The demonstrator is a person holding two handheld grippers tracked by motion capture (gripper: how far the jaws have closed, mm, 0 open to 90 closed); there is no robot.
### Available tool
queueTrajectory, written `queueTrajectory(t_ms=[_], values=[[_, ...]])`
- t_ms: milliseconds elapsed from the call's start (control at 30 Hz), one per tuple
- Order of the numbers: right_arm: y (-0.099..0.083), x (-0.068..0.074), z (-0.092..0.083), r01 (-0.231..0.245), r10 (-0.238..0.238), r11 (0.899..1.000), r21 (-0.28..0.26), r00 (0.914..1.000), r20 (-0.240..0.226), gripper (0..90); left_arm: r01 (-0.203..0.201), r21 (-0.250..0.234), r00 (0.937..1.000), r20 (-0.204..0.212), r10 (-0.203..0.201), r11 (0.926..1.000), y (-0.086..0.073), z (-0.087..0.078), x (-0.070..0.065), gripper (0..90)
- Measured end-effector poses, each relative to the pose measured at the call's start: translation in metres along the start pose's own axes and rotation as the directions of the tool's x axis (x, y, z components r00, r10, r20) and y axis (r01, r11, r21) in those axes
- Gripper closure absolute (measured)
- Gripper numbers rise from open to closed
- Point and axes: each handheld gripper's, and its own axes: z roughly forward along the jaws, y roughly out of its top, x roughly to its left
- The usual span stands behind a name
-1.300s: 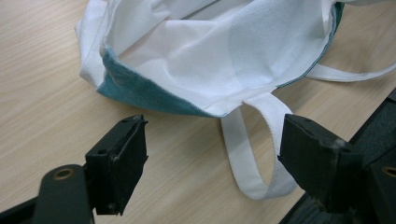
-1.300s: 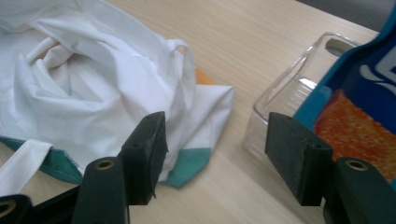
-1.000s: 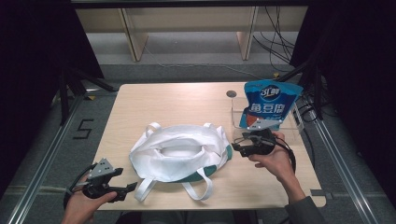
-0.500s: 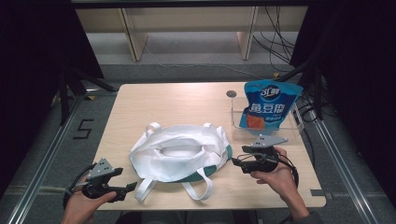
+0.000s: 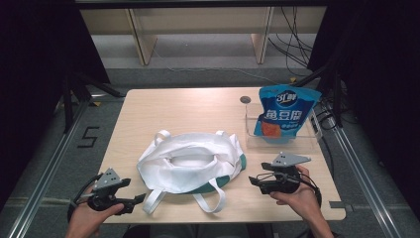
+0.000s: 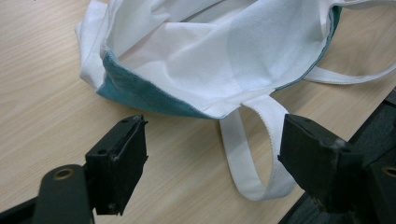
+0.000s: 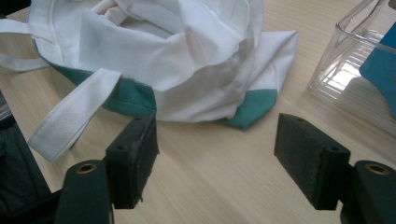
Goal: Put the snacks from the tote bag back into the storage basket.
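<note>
A white cloth tote bag [image 5: 190, 163] with a teal base lies open-mouthed in the middle of the table, its two straps trailing to the front edge. My left gripper [image 5: 137, 200] sits at the front left, open, its jaws pointing at a strap loop [image 6: 252, 149] of the tote bag [image 6: 210, 56]. At the bag's right my right gripper [image 5: 253, 182] is open and empty, aimed at the teal corner [image 7: 250, 106] of the tote bag [image 7: 163, 51]. A blue snack pouch [image 5: 285, 114] stands in a clear plastic bin [image 5: 307, 140] at the back right.
The clear plastic bin [image 7: 341, 79] is close on the right of my right gripper. A small dark round hole [image 5: 245, 99] marks the table near the bin. The table's front edge runs just below both hands. Cables hang off the right side.
My right gripper has drawn back from the bag's right rim toward the front of the table and now sits lower. The left gripper has barely moved.
</note>
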Motion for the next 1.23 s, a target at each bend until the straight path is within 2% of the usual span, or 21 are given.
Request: queueTrajectory(t_ms=[67,133,167,200,233,267,300,333,367,500,533,567,633,733,800,833,967,1067,1100,1167,1233], values=[[-0.001,0.001,-0.001,-0.003,0.003,1.0,0.01,1.0,-0.002,29.2,0.001,0.0,1.0,0.0,-0.001,1.0,0.0,0.0,0.0,22.3],[-0.002,0.001,-0.002,0.02,-0.02,1.0,0.004,0.9998,0.0,29.0,0.001,0.006,1.0,-0.003,-0.001,1.0,0.0,-0.001,0.0,22.3],[-0.003,0.004,-0.003,-0.013,0.013,1.0,0.011,0.9999,0.006,28.4,0.001,0.003,1.0,-0.002,-0.001,1.0,0.0,0.0,0.0,22.3],[-0.004,0.002,-0.002,0.018,-0.018,1.0,-0.003,0.9997,0.015,28.3,0.001,0.007,1.0,-0.002,-0.001,1.0,0.0,0.0,0.0,22.3],[-0.005,0.004,-0.003,-0.001,0.001,1.0,0.011,1.0,0.005,28.2,0.001,0.006,1.0,-0.002,-0.001,1.0,0.0,0.0,0.0,22.3],[-0.006,0.003,-0.003,0.017,-0.017,1.0,0.008,0.9998,0.005,28.0,0.0,0.007,1.0,-0.002,0.0,1.0,0.0,0.0,0.0,22.3],[-0.007,0.003,-0.003,0.013,-0.012,1.0,0.012,0.9999,-0.009,27.4,-0.001,0.008,1.0,-0.003,0.001,1.0,0.0,0.0,0.0,22.3],[-0.008,0.004,-0.004,0.019,-0.019,1.0,0.015,0.9998,0.011,27.1,0.0,0.008,1.0,-0.002,0.0,1.0,0.0,0.0,0.0,22.3],[-0.009,0.006,-0.004,-0.006,0.006,1.0,0.016,0.9999,0.012,27.1,-0.001,0.01,1.0,-0.001,0.001,1.0,0.0,0.0,0.0,22.3],[-0.012,0.007,-0.005,0.019,-0.019,1.0,0.023,0.9998,0.012,26.2,0.003,0.01,1.0,-0.001,-0.003,1.0,0.0,0.0,0.0,22.3],[-0.012,0.008,-0.006,0.003,-0.004,1.0,0.029,0.9999,0.013,26.2,0.002,0.009,1.0,-0.001,-0.002,1.0,0.0,0.0,0.0,22.3],[-0.014,0.007,-0.006,0.021,-0.021,1.0,0.018,0.9996,0.017,26.0,0.002,0.008,1.0,-0.001,-0.001,1.0,0.0,0.0,0.0,22.3],[-0.015,0.007,-0.008,0.021,-0.021,1.0,0.013,0.9995,0.023,25.7,0.002,0.009,1.0,-0.001,-0.002,1.0,0.0,0.0,0.0,22.3],[-0.017,0.01,-0.01,-0.006,0.005,0.999,0.034,0.9998,0.017,25.1,0.018,0.009,0.9998,0.001,-0.018,0.9998,-0.001,0.001,-0.001,22.3],[-0.018,0.009,-0.009,0.014,-0.015,1.0,0.02,0.9995,0.028,25.0,0.017,0.009,0.9999,0.002,-0.017,0.9998,0.0,0.001,-0.001,22.3],[-0.018,0.009,-0.009,0.018,-0.019,1.0,0.024,0.9995,0.025,24.9,0.0,0.009,1.0,0.0,0.0,1.0,0.0,0.0,0.0,22.3],[-0.018,0.009,-0.008,0.031,-0.032,0.999,0.028,0.9993,0.019,24.7,0.004,0.007,1.0,0.0,-0.004,1.0,0.0,0.001,0.0,22.3],[-0.018,0.009,-0.009,0.02,-0.02,0.999,0.035,0.9996,0.021,24.5,0.003,0.009,1.0,0.002,-0.003,1.0,0.0,0.001,0.0,22.3],[-0.019,0.012,-0.009,-0.018,0.017,0.999,0.048,0.9996,0.024,24.3,0.01,0.004,1.0,0.002,-0.01,0.9999,0.0,0.002,0.0,22.3],[-0.019,0.008,-0.008,0.02,-0.021,0.999,0.041,0.9996,0.02,23.5,0.005,0.009,1.0,0.001,-0.005,1.0,0.0,0.001,0.0,22.2],[-0.019,0.008,-0.008,0.017,-0.018,0.999,0.048,0.9996,0.023,23.3,0.01,0.005,0.9999,0.002,-0.01,0.9999,0.0,0.001,0.0,22.3]])
